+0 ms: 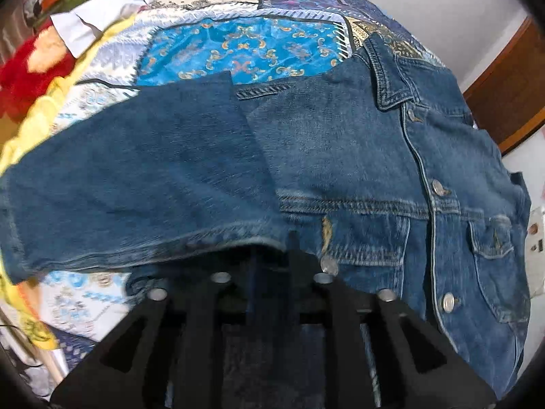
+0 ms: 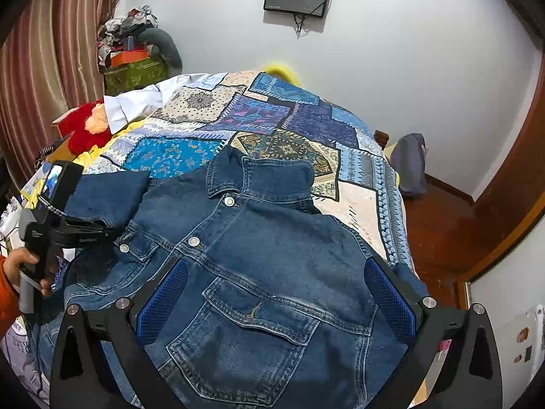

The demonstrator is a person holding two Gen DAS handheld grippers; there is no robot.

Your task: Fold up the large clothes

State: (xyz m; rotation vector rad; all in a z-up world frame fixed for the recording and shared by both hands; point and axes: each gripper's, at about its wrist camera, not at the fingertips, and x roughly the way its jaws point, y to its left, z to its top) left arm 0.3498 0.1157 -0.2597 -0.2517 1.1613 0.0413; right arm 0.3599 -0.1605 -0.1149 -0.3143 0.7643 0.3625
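Right wrist view showed the denim jacket (image 2: pixel 259 255) lying front-up on the bed (image 2: pixel 361 204), the right hand-held gripper (image 2: pixel 276 303) spread wide above it, the left hand-held gripper (image 2: pixel 102 230) clamping its sleeve (image 2: pixel 109 197); heavy, stiffish denim seemed best gripped by seams.

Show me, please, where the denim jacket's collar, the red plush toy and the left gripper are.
collar (image 2: pixel 260 179), right wrist view, on the folded-down denim band at the neck.
red plush toy (image 2: pixel 83 126), right wrist view, on its red fur.
left gripper (image 2: pixel 102 230), right wrist view, at the fingertips pinching the sleeve.
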